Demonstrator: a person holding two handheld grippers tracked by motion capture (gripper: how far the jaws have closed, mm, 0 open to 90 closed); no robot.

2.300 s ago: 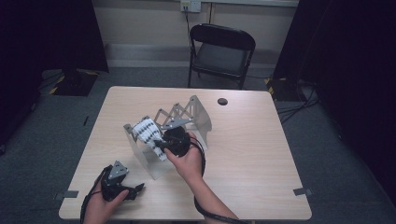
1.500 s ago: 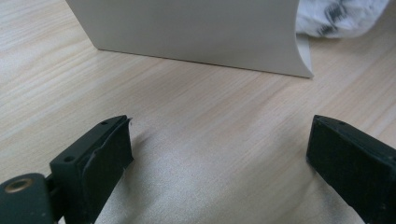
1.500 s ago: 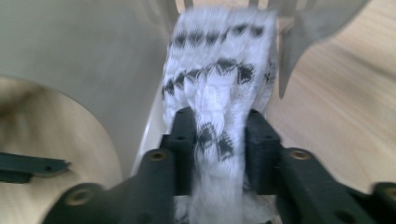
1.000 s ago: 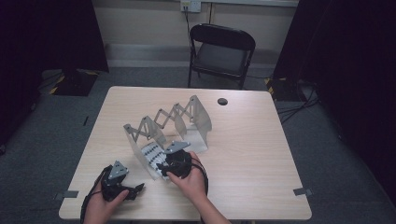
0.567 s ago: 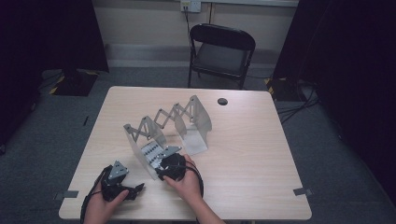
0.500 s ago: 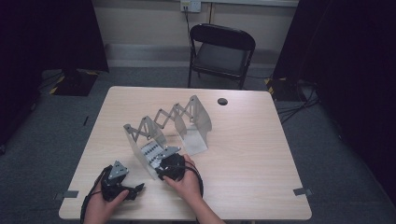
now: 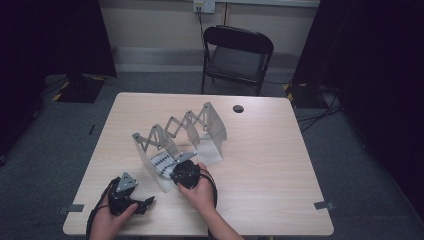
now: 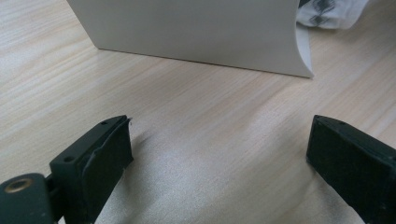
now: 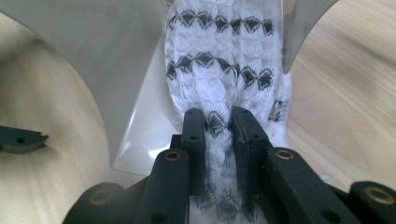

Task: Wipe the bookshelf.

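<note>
A white knitted cloth [image 9: 219,60] with black diamond bands lies on the table between the white panels of an accordion rack [image 7: 170,131]. My right gripper [image 9: 218,119] has just been closing its jaws, and they now pinch a fold of the cloth's near end. From above, the right gripper [image 7: 179,169] sits at the rack's near side, with the cloth [image 7: 162,161] just beyond it. My left gripper [image 8: 219,144] rests open on the bare table, facing a rack panel [image 8: 187,28]. It lies at the front left [image 7: 145,202].
The light wooden table [image 7: 280,165] carries a small black round disc [image 7: 238,108] at the far side. A black folding chair [image 7: 235,50] stands behind the table. One jaw of the left gripper [image 9: 21,138] lies to the left of the rack panel [image 9: 102,46].
The right hand came down from the rack's top to its near base, and the cloth now lies low between the panels. The left hand stayed put.
</note>
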